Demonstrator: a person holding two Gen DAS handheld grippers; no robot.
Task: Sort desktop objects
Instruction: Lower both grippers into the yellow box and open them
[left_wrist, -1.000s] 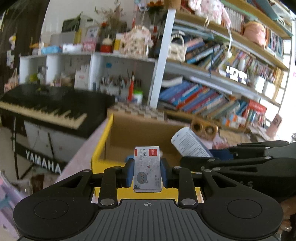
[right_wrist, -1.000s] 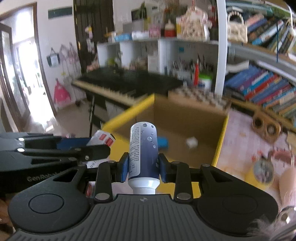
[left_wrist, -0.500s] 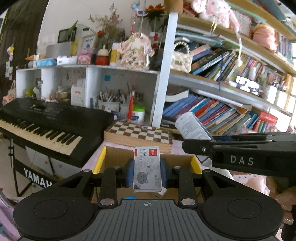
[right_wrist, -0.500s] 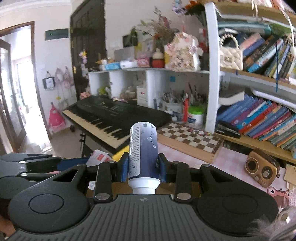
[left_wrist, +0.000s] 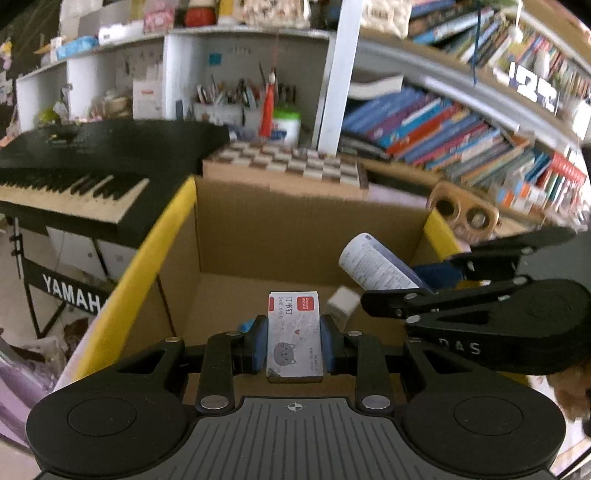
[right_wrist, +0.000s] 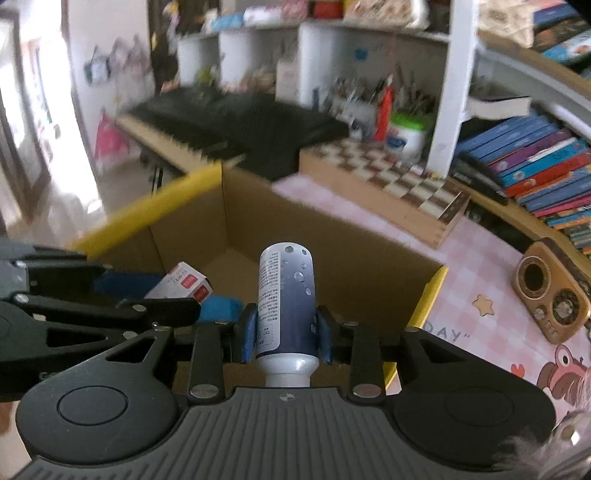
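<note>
The left claw (left_wrist: 294, 341) was clenched on a small box of staples (left_wrist: 294, 334) printed with a cat, and the right claw (right_wrist: 285, 334) was clenched on a dark blue bottle (right_wrist: 286, 295), gripped low on its body with the white cap toward the camera. Both hung side by side over the open cardboard box (left_wrist: 258, 229) with yellow-edged flaps, which stood on the pink checked table (right_wrist: 491, 266). To do the drop well, each claw would probably best be brought clear of the yellow flaps and low into the box before letting go, so that neither thing bounced out; since the two claws were close together, releasing one at a time would likely avoid a knock, and the bottle would roll once down, so it seemed wise to lay it against a wall. Inside the box a small white object (left_wrist: 341, 302) and something blue (right_wrist: 218, 308) lay on the floor, but the claws covered most of them and I could not tell what they were. The near wall of the box was hidden under the claw bodies, and the shelves behind were blurred.
</note>
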